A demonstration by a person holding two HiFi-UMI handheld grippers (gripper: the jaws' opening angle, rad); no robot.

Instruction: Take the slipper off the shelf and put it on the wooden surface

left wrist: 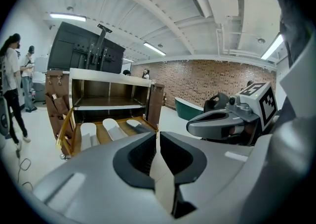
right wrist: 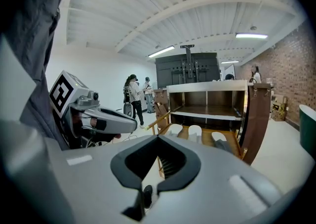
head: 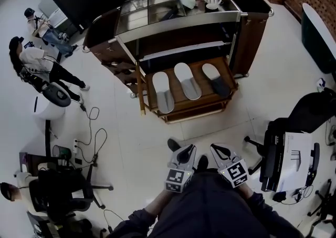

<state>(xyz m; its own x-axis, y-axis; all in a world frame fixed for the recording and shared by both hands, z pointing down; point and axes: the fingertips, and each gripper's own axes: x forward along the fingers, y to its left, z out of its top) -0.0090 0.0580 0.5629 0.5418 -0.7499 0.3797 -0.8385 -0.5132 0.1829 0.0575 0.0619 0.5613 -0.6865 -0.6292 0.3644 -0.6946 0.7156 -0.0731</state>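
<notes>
Head view: standing back from the cart [head: 178,22]

Nearest, the left tool [head: 184,154] and right tool [head: 221,151] hang over the floor [head: 147,142], both clenched on nothing, the left showing a thin slit. Beyond, three slippers [head: 187,80] lie side by side on the wooden surface [head: 175,93] at the cart's foot.

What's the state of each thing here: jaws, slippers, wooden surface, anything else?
Left gripper: jaws all but together, empty.
Right gripper: jaws shut, empty.
Wooden surface: sticking out at the foot of the cart.
Slippers: three, lying flat on it side by side, none held.
Cup: upright on the cart top.
</notes>
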